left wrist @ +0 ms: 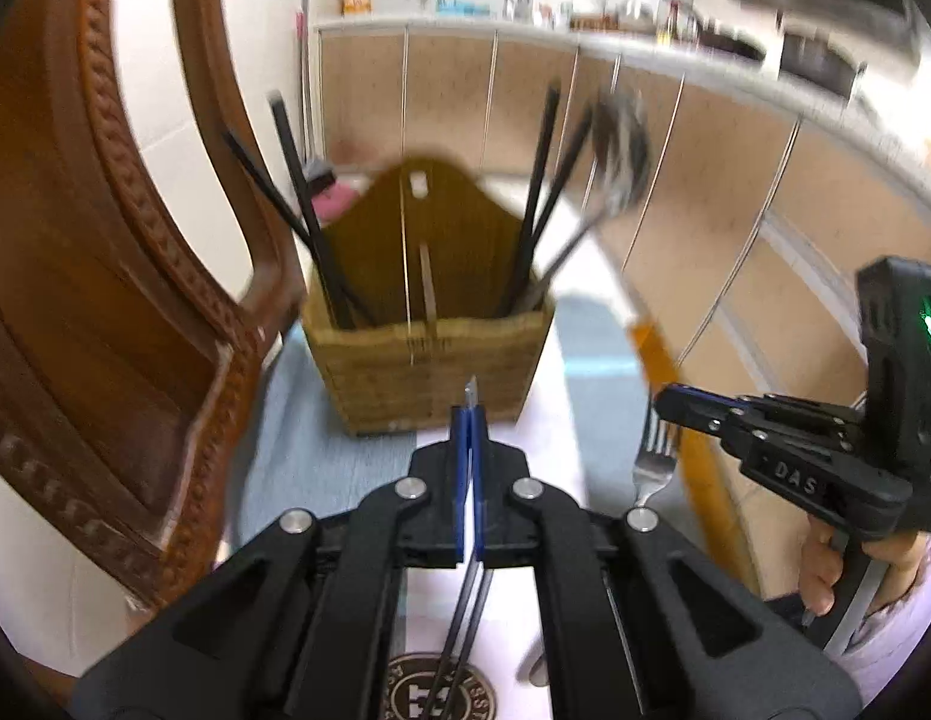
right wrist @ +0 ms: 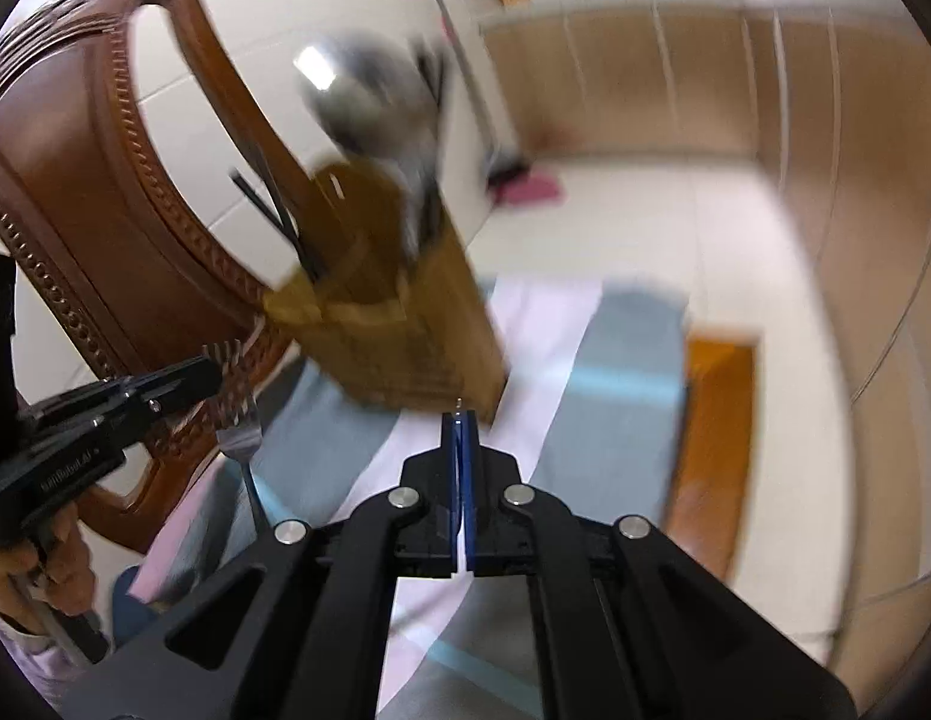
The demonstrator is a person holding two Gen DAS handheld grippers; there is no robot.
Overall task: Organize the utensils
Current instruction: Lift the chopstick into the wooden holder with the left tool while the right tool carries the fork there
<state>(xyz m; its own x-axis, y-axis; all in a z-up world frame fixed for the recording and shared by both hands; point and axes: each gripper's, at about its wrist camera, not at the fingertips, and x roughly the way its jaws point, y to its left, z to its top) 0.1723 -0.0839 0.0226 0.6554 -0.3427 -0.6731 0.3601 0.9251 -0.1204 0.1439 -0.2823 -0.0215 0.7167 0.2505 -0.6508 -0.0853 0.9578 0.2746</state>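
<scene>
A wooden utensil holder (left wrist: 426, 324) stands on the striped tablecloth, with black chopsticks (left wrist: 297, 204) on its left side and more chopsticks plus a metal ladle (left wrist: 621, 144) on its right. It also shows in the right wrist view (right wrist: 393, 312), blurred. My left gripper (left wrist: 471, 420) is shut on a fork, whose tip sticks out between the blue pads and whose handle runs back under it. My right gripper (right wrist: 460, 426) is shut on a fork too. Each view shows the other gripper holding its fork (left wrist: 654, 456) (right wrist: 240, 414) with tines up.
A carved wooden chair back (left wrist: 123, 276) stands close on the left of the holder. The table edge (left wrist: 675, 420) with an orange strip runs on the right. Kitchen cabinets (left wrist: 585, 120) and tiled floor lie beyond.
</scene>
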